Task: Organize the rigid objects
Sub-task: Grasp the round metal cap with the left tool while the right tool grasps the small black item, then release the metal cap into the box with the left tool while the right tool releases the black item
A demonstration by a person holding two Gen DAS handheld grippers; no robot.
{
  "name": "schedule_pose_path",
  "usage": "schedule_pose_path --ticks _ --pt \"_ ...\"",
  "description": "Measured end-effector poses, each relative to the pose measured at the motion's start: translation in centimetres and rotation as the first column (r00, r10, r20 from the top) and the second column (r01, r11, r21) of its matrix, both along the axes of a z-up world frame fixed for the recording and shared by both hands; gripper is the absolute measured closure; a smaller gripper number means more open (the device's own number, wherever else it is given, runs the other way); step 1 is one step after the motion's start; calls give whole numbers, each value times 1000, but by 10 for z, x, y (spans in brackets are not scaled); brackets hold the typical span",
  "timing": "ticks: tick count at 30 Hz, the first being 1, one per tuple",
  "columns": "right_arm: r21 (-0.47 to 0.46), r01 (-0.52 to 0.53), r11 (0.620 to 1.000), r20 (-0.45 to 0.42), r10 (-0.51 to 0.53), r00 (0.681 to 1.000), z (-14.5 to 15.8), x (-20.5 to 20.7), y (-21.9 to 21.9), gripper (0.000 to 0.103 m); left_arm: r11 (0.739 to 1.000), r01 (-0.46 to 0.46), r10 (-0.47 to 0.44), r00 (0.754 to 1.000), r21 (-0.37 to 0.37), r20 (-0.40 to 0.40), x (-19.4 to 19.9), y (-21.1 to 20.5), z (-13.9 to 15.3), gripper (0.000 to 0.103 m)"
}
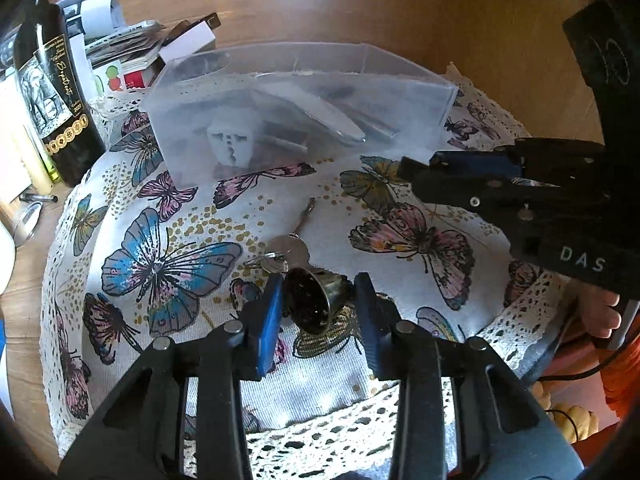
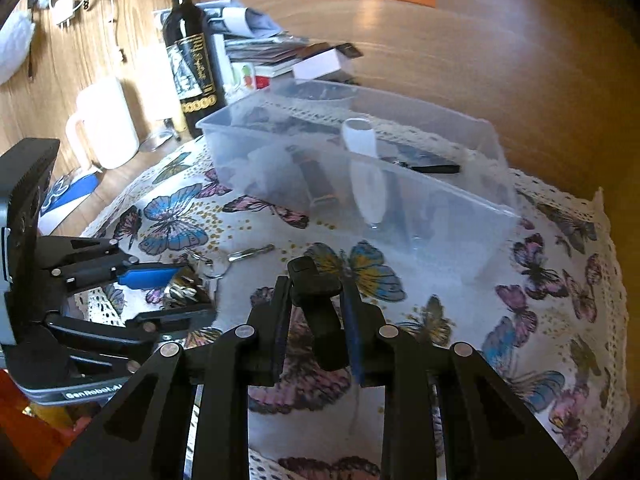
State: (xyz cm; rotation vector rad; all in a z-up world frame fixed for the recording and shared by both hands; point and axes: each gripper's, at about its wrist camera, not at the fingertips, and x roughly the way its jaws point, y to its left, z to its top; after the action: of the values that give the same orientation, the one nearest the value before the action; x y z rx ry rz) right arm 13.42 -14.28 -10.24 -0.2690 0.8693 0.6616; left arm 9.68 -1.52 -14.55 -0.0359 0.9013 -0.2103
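A small brass bell [image 1: 312,300] lies on its side on the butterfly cloth, between the open fingers of my left gripper [image 1: 318,300]; the pads stand just beside it. Keys on a ring [image 1: 288,252] lie just beyond the bell. My right gripper [image 2: 316,312] is shut on a black oblong object [image 2: 316,292] and holds it above the cloth, short of the clear plastic bin [image 2: 360,168]. In the left wrist view my right gripper [image 1: 412,172] is at the right, near the bin [image 1: 280,112]. In the right wrist view my left gripper [image 2: 180,292] is around the bell [image 2: 182,292].
The bin holds several items, among them a white adapter [image 1: 230,144] and a white tube [image 2: 360,136]. A dark wine bottle [image 2: 192,52], a white jug [image 2: 104,124] and a pile of papers and boxes [image 2: 272,56] stand behind the cloth. A wooden wall is at the back.
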Motion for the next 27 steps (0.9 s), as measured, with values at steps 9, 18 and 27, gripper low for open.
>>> schedule_pose_path --ticks 9,18,27 --pt "55 44 998 54 -47 997 21 0 -12 80 999 -40 36 993 35 110 -13 8 30 68" --pt "113 82 990 149 -98 984 55 13 -16 80 992 -128 121 965 14 231 10 37 77 68" --pt "144 128 981 191 -155 969 77 43 -16 80 990 -144 140 962 -1 236 52 50 95 68"
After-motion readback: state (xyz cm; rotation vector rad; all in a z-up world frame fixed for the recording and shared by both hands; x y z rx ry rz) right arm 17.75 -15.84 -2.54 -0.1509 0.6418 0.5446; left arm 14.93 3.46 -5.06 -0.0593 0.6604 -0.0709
